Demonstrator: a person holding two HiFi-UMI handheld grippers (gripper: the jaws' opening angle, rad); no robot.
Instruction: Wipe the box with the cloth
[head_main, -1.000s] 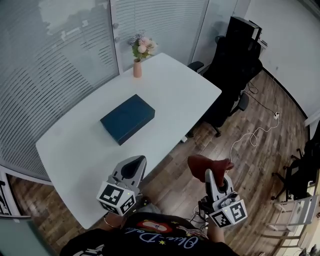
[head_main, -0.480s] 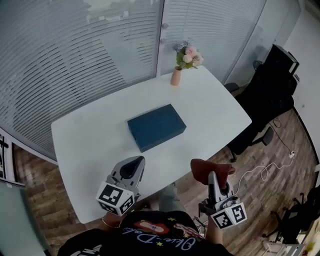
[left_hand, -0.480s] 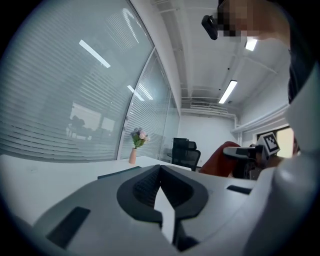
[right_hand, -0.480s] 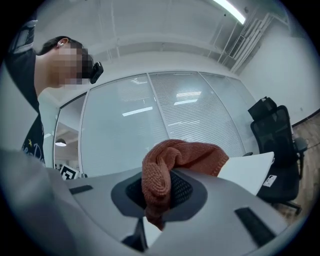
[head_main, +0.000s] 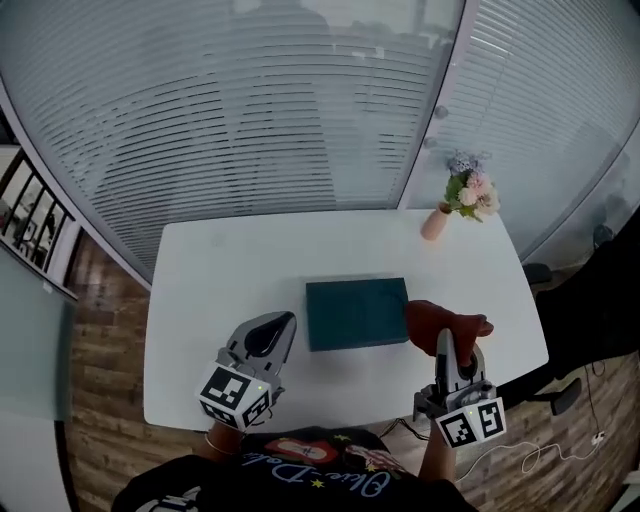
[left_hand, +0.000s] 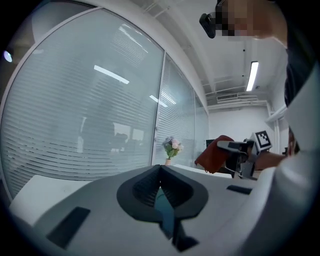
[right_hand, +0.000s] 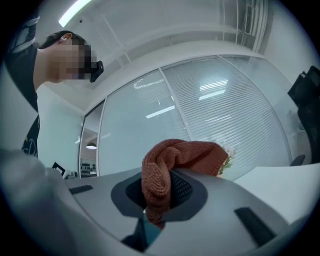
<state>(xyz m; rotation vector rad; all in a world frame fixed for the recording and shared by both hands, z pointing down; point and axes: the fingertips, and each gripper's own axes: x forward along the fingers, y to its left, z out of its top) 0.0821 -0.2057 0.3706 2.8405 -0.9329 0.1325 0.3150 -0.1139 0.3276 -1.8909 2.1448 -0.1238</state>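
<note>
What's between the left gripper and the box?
Nothing but bare white table lies between the left gripper and the box. The head view shows it.

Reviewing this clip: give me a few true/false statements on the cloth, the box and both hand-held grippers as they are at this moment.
1. The right hand-held gripper grips the cloth. True.
2. The cloth is spread flat over the box. False: it is bunched up in the right hand-held gripper's jaws.
3. The left hand-held gripper holds a second cloth. False: its jaws are together with nothing between them.
4. A vase of flowers stands on the table. True.
5. The box sits on the floor. False: it lies on the table, near the middle.
</note>
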